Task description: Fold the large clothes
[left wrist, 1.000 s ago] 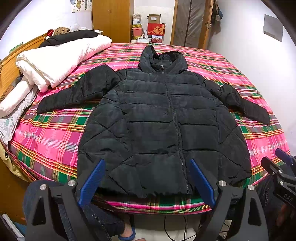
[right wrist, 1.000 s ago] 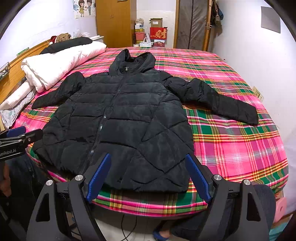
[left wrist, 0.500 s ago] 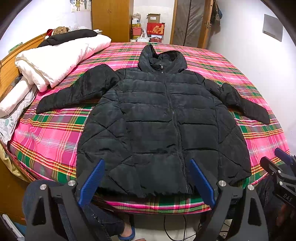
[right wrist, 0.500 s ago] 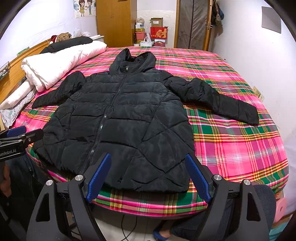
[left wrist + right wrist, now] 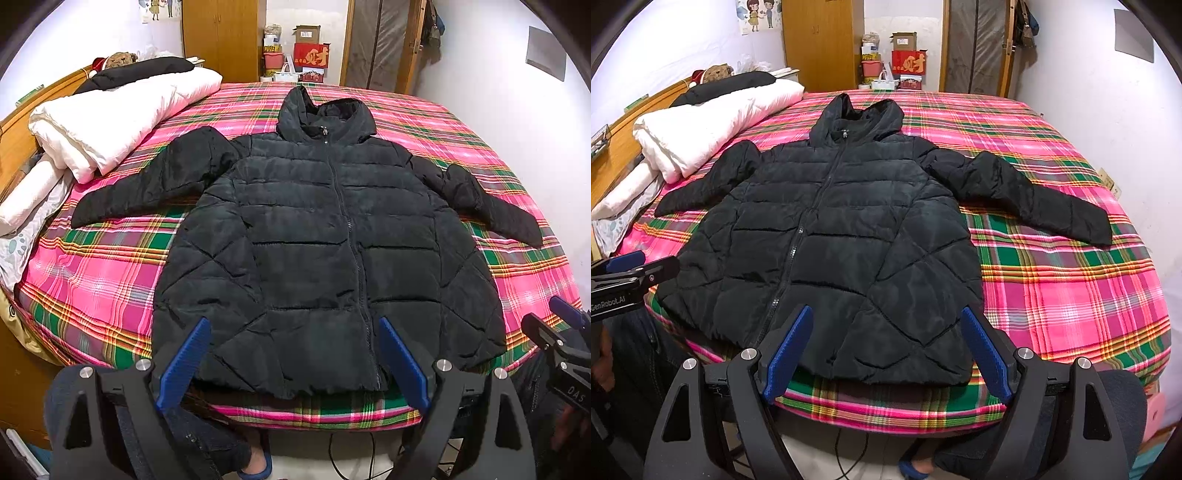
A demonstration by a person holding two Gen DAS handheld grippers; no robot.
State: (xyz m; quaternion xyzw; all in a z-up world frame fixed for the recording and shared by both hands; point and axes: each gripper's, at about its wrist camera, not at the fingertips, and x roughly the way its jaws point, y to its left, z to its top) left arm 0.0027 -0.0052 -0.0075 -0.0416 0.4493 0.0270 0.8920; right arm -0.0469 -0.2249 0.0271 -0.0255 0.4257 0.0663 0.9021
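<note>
Jacket: we see the black hooded jacket (image 5: pixel 325 236) flat on the plaid bed (image 5: pixel 103 273), zipped, sleeves spread.
Left gripper (image 5: pixel 295 362): jaws spread, empty, above the hem.
Right gripper (image 5: pixel 888 354): jaws spread, empty.

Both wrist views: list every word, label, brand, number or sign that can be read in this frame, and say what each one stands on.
"GenRobot.AI": on the side of the left gripper, seen at the right wrist view's left edge.
"DAS": on the body of the right gripper, seen at the left wrist view's right edge.
"财": large gold character on the red box by the far wall.
Cardboard box label, yellow container, cartoon poster: too small to read.
</note>
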